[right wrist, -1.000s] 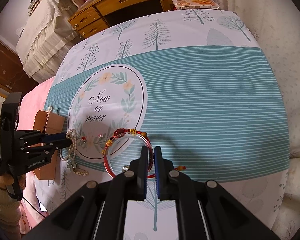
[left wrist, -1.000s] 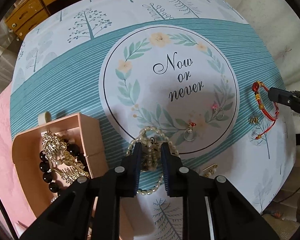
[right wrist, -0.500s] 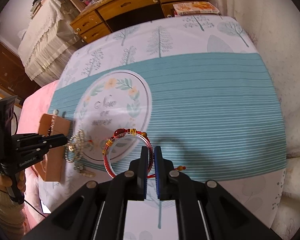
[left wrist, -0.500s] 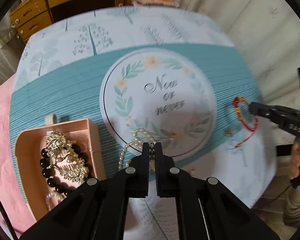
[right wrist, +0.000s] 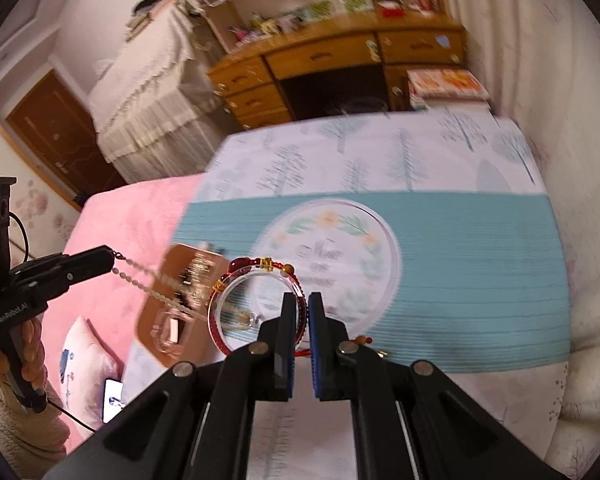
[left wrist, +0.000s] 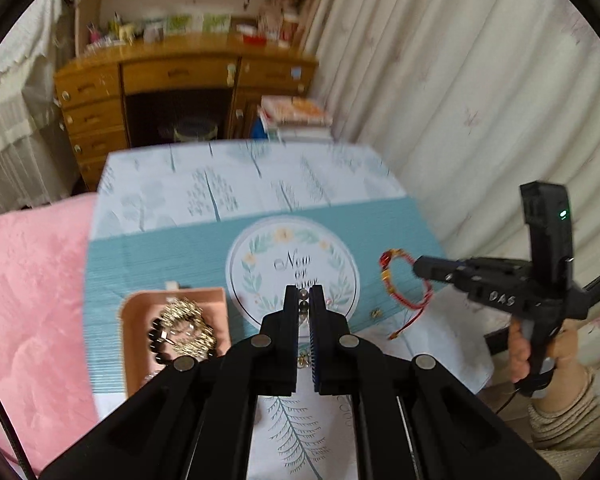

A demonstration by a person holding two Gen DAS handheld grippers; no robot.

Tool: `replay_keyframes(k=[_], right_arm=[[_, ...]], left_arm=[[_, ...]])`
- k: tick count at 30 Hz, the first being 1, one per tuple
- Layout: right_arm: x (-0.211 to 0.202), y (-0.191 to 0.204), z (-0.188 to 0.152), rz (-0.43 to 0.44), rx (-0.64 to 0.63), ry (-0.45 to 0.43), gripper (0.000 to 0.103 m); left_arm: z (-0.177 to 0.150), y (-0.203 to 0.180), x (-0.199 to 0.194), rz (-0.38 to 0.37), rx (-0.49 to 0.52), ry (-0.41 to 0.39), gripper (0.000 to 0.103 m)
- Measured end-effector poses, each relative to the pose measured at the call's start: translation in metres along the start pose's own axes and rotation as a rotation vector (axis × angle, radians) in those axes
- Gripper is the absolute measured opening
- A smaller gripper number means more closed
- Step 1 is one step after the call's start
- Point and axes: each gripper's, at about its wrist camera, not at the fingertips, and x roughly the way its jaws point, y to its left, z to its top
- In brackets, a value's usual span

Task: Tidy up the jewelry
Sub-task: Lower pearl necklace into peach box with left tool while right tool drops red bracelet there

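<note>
**Both hand-held grippers up off the cloth, each with a catch**

Left hand-held gripper (left wrist: 304, 304) is raised above the printed tablecloth (left wrist: 148, 256), fingers pointing forward and down, pressed nearly together on the pearl necklace (right wrist: 148, 280). From the right wrist view that strand runs taut from the left fingertips and slopes down towards the pink jewelry box (left wrist: 134, 320), its lower end blurred against the box. The person's left hand (right wrist: 24, 344) wraps the handle low at the frame's edge.

Over on the other side, the right hand-held gripper (right wrist: 302, 308) is lifted too, fingers closed tight on the red beaded bracelet (right wrist: 256, 300), the hoop standing out ahead of the tips, clear of the cloth. In the left wrist view it reaches in from the right, level, with the right hand (left wrist: 540, 344) gripping below.

The box sits on the left part of the bench, beside the round "Now or never" print (left wrist: 292, 264), already holding a gold piece (left wrist: 184, 320) and a black bead bracelet (left wrist: 156, 336). A small gold item (left wrist: 376, 313) lies on the cloth near the print.
</note>
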Motion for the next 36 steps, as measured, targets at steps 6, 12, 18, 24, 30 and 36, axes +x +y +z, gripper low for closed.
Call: replay_keyframes(k=[6, 12, 18, 24, 30, 36], right_arm=[[-0.004, 0.052, 0.010, 0.055, -0.069, -0.037, 0.006], [0.013, 0.092, 0.011, 0.114, -0.106, -0.023, 0.006], [0.045, 0.123, 0.005, 0.112, -0.134, -0.001, 0.006], [0.080, 0.138, -0.002, 0.110, -0.133, 0.048, 0.006], [0.115, 0.145, -0.011, 0.108, -0.121, 0.112, 0.006], [0.145, 0.150, -0.020, 0.107, -0.115, 0.174, 0.006]], left_arm=[[0.004, 0.006, -0.066, 0.007, -0.009, -0.127, 0.003], [-0.010, 0.022, -0.091, 0.011, -0.038, -0.166, 0.003], [-0.037, 0.039, -0.082, 0.013, -0.081, -0.180, 0.003], [-0.070, 0.062, -0.071, 0.037, -0.164, -0.226, 0.003], [-0.107, 0.084, -0.043, 0.095, -0.250, -0.221, 0.015], [-0.131, 0.087, -0.028, 0.186, -0.292, -0.248, 0.064]])
